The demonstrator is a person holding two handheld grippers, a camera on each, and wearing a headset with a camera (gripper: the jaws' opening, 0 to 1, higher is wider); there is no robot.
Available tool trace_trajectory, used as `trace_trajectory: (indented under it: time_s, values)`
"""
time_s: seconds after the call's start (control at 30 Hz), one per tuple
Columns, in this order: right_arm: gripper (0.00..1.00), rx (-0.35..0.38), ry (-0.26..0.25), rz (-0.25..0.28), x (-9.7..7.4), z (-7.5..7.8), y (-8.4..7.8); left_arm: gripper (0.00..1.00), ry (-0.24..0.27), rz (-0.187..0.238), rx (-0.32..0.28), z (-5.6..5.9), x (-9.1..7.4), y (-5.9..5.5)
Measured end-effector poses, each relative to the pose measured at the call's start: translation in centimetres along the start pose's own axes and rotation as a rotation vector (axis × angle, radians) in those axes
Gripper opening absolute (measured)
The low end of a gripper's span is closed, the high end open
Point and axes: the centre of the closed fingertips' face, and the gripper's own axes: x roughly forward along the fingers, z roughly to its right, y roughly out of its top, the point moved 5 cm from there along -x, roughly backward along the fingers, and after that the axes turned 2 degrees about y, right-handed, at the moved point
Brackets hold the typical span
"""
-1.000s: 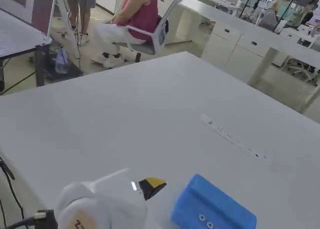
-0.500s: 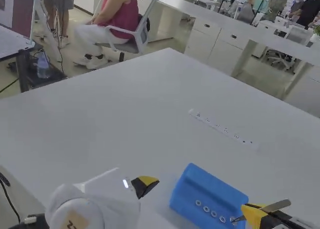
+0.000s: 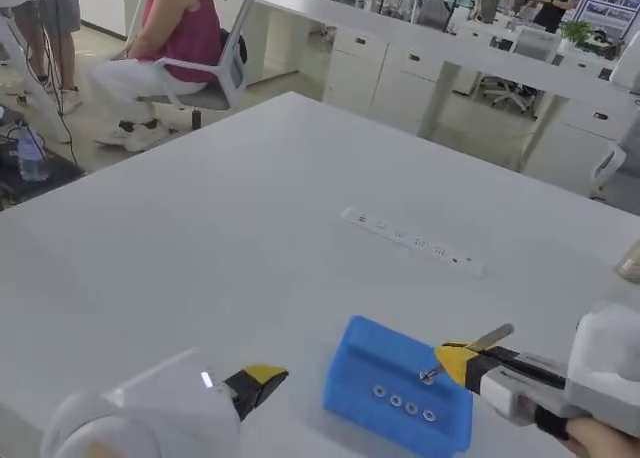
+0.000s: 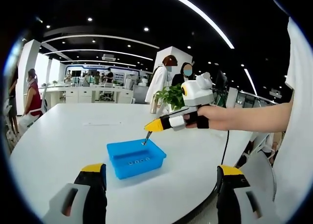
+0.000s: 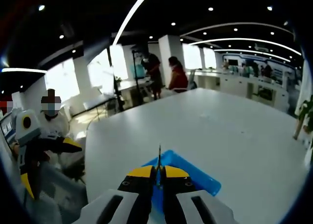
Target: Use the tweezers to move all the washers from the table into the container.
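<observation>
A blue container (image 3: 360, 353) stands near the table's front edge with several small washers (image 3: 396, 401) lying in a row on its floor. My right gripper (image 3: 455, 358) comes in from the right, shut on thin metal tweezers (image 3: 432, 374). Their tip hangs just above the container's right side; whether it holds a washer is too small to tell. The right gripper view looks along the tweezers (image 5: 159, 160) at the container (image 5: 198, 180). My left gripper (image 3: 255, 383) is open, left of the container and apart from it. Its view shows the container (image 4: 136, 158) and the right gripper (image 4: 156, 125).
A white strip (image 3: 410, 243) with small marks lies on the table beyond the container. The wide white table (image 3: 200, 218) stretches back. A person (image 3: 170, 28) sits on a chair past its far left corner, and white desks (image 3: 420, 68) stand behind.
The head camera has swung, shifting the scene left. My right gripper with the tweezers has come in from the right and now sits over the container. The left gripper stays low left.
</observation>
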Motion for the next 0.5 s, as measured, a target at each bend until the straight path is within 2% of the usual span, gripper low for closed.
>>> trace_trajectory:
  time_s: [0.27, 0.5]
  values:
    - [0.03, 0.057, 0.009, -0.062, 4.2, 1.3, -1.7, 0.95, -0.021, -0.017, 0.01, 0.1, 0.1, -0.2]
    - [0.03, 0.074, 0.021, -0.11, 7.2, 1.5, -2.8, 0.95, -0.027, -0.027, -0.002, 0.1, 0.0, -0.4]
